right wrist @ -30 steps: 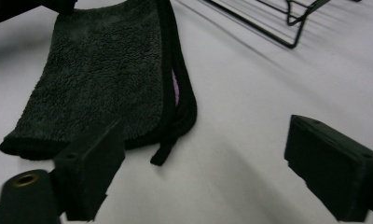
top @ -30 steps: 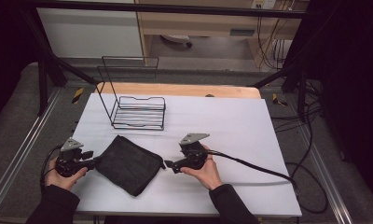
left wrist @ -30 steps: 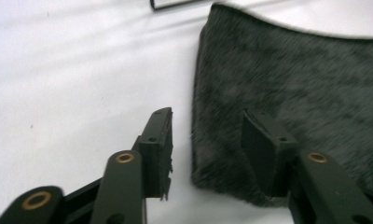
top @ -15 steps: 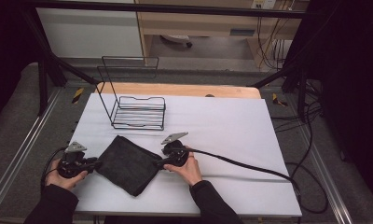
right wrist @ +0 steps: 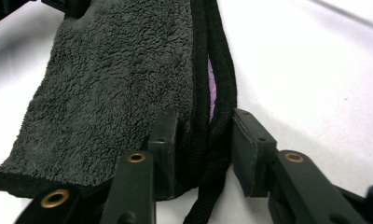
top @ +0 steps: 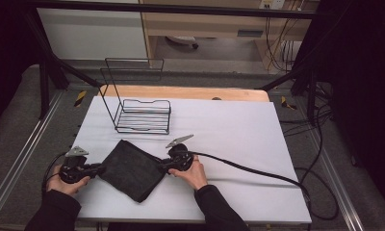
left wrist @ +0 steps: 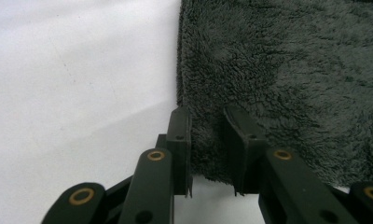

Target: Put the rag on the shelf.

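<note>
In the lower left of the high view, your folded black towel (top: 133,168) lies flat on the white table (top: 229,130), turned like a diamond, with a gripper at each side corner. Your left gripper (top: 100,168) sits at the towel's left corner, and in the left gripper view its jaws have just been closing with the fuzzy edge of the cloth (left wrist: 287,79) between them; the fabric bunches into the narrow gap, so the pads are pinching it. Your right gripper (top: 162,166) sits at the towel's right corner, just left of frame centre. In the right gripper view its jaws have also just been closing around the stacked hems (right wrist: 212,107) (a sliver of purple shows between the layers); the left pad presses on the pile, while a small gap remains beside the right pad, so that grip is not fully clamped. A black wire rack (top: 142,115) stands well apart from the towel, toward the upper left of the table.
</note>
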The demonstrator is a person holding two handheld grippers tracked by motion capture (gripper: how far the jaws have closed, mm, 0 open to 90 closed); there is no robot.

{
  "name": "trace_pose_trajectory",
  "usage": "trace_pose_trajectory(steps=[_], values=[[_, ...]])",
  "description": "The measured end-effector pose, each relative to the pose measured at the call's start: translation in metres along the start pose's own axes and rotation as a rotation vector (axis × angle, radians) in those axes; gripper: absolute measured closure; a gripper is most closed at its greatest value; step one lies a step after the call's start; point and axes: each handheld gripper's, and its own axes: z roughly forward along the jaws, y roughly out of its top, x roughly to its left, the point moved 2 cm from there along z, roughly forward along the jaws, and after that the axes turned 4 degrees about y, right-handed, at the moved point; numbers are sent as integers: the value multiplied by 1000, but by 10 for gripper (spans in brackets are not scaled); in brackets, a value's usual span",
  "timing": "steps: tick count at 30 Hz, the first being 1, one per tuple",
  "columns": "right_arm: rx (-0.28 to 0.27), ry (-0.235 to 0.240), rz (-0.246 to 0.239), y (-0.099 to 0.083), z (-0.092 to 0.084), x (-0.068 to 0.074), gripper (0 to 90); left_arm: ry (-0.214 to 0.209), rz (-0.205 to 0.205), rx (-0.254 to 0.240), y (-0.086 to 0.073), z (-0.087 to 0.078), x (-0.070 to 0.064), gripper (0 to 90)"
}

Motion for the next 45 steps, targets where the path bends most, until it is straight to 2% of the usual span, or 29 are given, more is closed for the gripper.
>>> trace_pose_trajectory(steps=[3,6,11,15,22,25,28,30,31,36,38,42,45], values=[[-3,9,4,1,-1,0,731,-14,-16,-4,0,0,2,744],[-19,13,6,3,-4,2,774,-16,-16,-7,0,-1,2,773],[-42,17,10,7,-14,8,787,-24,-10,-18,1,-3,2,806],[-41,6,6,7,-21,14,789,-24,0,-31,3,-4,-1,815],[-24,-37,-16,7,-35,22,790,-41,8,-62,8,-2,-11,822],[-30,-60,-11,3,-47,25,790,-51,17,-79,11,1,-17,823],[-32,-79,-9,-1,-57,24,791,-80,14,-103,18,3,-26,823],[-37,-90,-1,-4,-64,22,791,-85,16,-108,20,4,-29,824],[-42,-96,-1,-5,-67,21,792,-88,26,-113,24,7,-35,824],[-54,-110,22,-11,-80,15,793,-79,52,-115,30,14,-47,825],[-53,-103,33,-15,-78,12,792,-71,58,-118,31,14,-48,826],[-34,-89,43,-20,-67,9,790,-67,44,-109,31,10,-43,834],[-62,-48,69,-19,-56,6,787,-64,26,-96,30,4,-36,845]])
